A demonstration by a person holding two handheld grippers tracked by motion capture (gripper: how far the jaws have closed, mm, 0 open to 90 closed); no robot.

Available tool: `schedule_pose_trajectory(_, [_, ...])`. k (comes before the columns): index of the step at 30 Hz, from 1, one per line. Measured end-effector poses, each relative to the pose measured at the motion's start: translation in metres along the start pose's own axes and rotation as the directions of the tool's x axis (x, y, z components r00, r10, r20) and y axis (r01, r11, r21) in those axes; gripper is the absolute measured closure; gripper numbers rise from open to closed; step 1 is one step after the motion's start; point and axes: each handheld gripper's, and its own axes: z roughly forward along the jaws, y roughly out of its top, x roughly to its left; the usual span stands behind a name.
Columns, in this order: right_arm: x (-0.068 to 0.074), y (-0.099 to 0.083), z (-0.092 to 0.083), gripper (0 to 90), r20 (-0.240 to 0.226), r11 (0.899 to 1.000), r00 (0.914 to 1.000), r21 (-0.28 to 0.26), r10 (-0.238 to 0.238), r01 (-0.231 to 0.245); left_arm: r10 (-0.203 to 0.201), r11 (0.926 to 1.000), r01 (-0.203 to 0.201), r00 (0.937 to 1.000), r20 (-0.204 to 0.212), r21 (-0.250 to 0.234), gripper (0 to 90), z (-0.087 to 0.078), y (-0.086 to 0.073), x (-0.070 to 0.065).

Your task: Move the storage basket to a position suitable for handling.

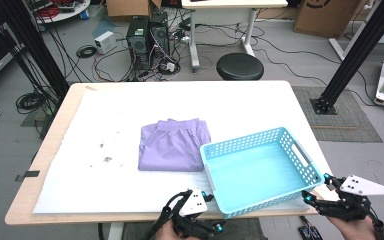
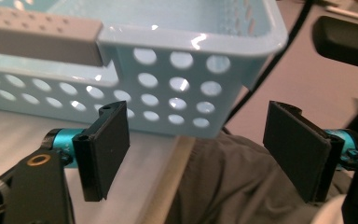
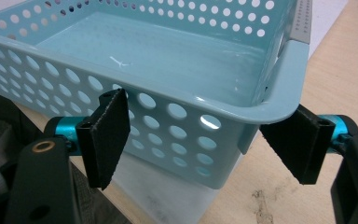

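Right now your left gripper (image 1: 198, 200) and right gripper (image 1: 325, 192) both sit at the near edge of the surface (image 1: 180, 100), one at each near corner of the light-blue perforated plastic basket (image 1: 257, 170). The basket is empty and sits at the front right, with its near-left corner hanging slightly past the edge toward you. The folded lilac cloth garment (image 1: 172, 145) lies just to its left, its right edge about touching the basket wall.

Both sets of jaws are spread wide with nothing clamped. In the left gripper view the basket corner (image 2: 200, 79) sits just beyond the pads, not between them. In the right gripper view the corner (image 3: 242, 116) sits in the gap but the pads aren't pressing on it.

My guess is the next step is either shifting the basket or going for the garment. If it's the basket, don't pinch across a rounded corner, it'll likely squirt out. Slide each gripper along to a straight run of wall, get one pad inside and one outside over the rim, then close. Move both hands together so it doesn't twist.

If it's the garment, take the left gripper over first and grab through all the folded layers at an edge, so the fold holds.
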Motion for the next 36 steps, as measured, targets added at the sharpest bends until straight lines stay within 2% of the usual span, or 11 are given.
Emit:
schedule_pose_trajectory(4, [0.003, -0.002, -0.001, 24.9, -0.004, 1.000, 0.9999, 0.001, -0.017, 0.017, -0.010, 0.9993, 0.009, 0.9998, -0.020, -0.035, 23.9, 0.005, 0.004, 0.001])
schedule_pose_trajectory(10, [0.004, -0.003, 0.000, 26.0, -0.040, 0.999, 0.9983, 0.005, -0.042, 0.042, -0.040, 0.9973, 0.034, 0.9939, -0.102, -0.066, 13.1, 0.009, 0.007, 0.007])
schedule_pose_trajectory(12, [0.006, -0.002, 0.001, 26.4, -0.040, 0.999, 0.9978, 0.002, -0.053, 0.053, -0.017, 0.9958, 0.003, 0.9885, -0.150, -0.091, 13.0, 0.008, 0.009, 0.006])
schedule_pose_trajectory(14, [0.007, -0.001, 0.000, 29.5, -0.049, 0.998, 0.9967, -0.009, -0.064, 0.064, 0.008, 0.9954, -0.028, 0.9772, -0.212, -0.091, 13.4, 0.007, 0.009, 0.006])
schedule_pose_trajectory(15, [0.009, 0.000, 0.000, 29.8, -0.053, 0.997, 0.9960, -0.011, -0.072, 0.072, 0.019, 0.9951, -0.040, 0.9751, -0.221, -0.090, 15.1, 0.005, 0.009, 0.007])
schedule_pose_trajectory(21, [0.016, 0.006, -0.003, 37.8, -0.027, 0.994, 0.9942, -0.023, -0.104, 0.103, -0.004, 0.9886, -0.025, 0.9813, -0.192, -0.149, 17.4, -0.007, 0.015, 0.023])
schedule_pose_trajectory(25, [0.020, 0.008, -0.003, 42.2, -0.049, 0.997, 0.9959, -0.024, -0.076, 0.075, -0.058, 0.9923, 0.041, 0.9885, -0.140, -0.116, 17.2, -0.012, 0.016, 0.038])
schedule_pose_trajectory(28, [0.021, 0.010, 0.000, 36.7, -0.077, 0.999, 0.9959, -0.015, -0.047, 0.046, -0.072, 0.9929, 0.061, 0.9916, -0.108, -0.103, 18.2, -0.015, 0.015, 0.043])
schedule_pose_trajectory(33, [0.014, 0.006, 0.006, 28.3, -0.113, 1.000, 0.9936, -0.008, -0.007, 0.006, -0.060, 0.9959, 0.054, 0.9942, -0.089, -0.072, 20.8, -0.013, 0.014, 0.042])
schedule_pose_trajectory(34, [0.011, 0.004, 0.008, 27.0, -0.119, 1.000, 0.9928, 0.000, -0.008, 0.008, -0.076, 0.9964, 0.073, 0.9950, -0.065, -0.043, 21.5, -0.010, 0.012, 0.042])
schedule_pose_trajectory(36, [0.007, 0.000, 0.011, 21.7, -0.132, 1.000, 0.9912, 0.012, 0.006, -0.005, -0.070, 0.9974, 0.069, 0.9962, -0.051, -0.020, 21.7, -0.007, 0.011, 0.041])
